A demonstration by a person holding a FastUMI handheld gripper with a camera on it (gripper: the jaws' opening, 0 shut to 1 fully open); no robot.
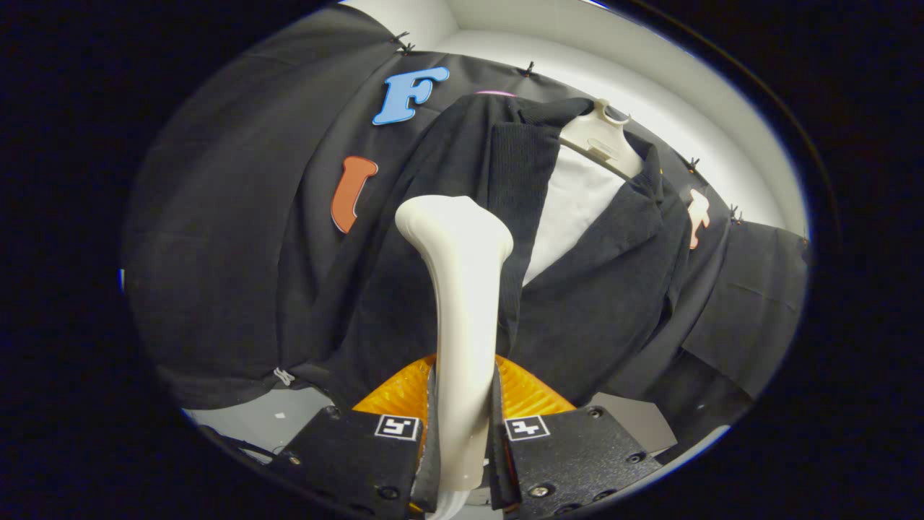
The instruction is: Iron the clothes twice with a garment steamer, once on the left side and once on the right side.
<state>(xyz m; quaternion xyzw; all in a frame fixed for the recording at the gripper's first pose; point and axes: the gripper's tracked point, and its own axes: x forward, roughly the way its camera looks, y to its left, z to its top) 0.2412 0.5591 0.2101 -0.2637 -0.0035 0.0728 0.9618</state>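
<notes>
Gripper: the gripper (462, 433) is clamped on the handle of the garment steamer (462, 289), with 1 finger pressing each side of the pale shaft low down.
Steamer: it stands up from between the 2 fingers, and its flared head sits just ahead of them, level with the middle of the jacket's front.
Clothes: a dark jacket (599, 289) hangs on a pale hanger (599, 137) against the booth's wall, open at the front with a white lining or shirt (574, 202) showing between the lapels.
Steamer to jacket: the head lies over the jacket panel beside the opening, by the dark ribbed edge (516, 180); I cannot tell whether it touches the cloth or hangs just off it.
Orange part: a ribbed orange piece (404, 393) shows behind the shaft, just beyond the fingers; what it is I cannot tell.
Done so far: the steamer is in hand and brought up to the garment, so pick-up looks complete.
Pass count: nothing on the cloth shows whether either of the 2 passes is finished; no steam is visible.
Judged stage: probably within a pass on 1 side, the panel the head now covers.
Left to do: at least the pass on the other panel, beyond the white opening.
</notes>
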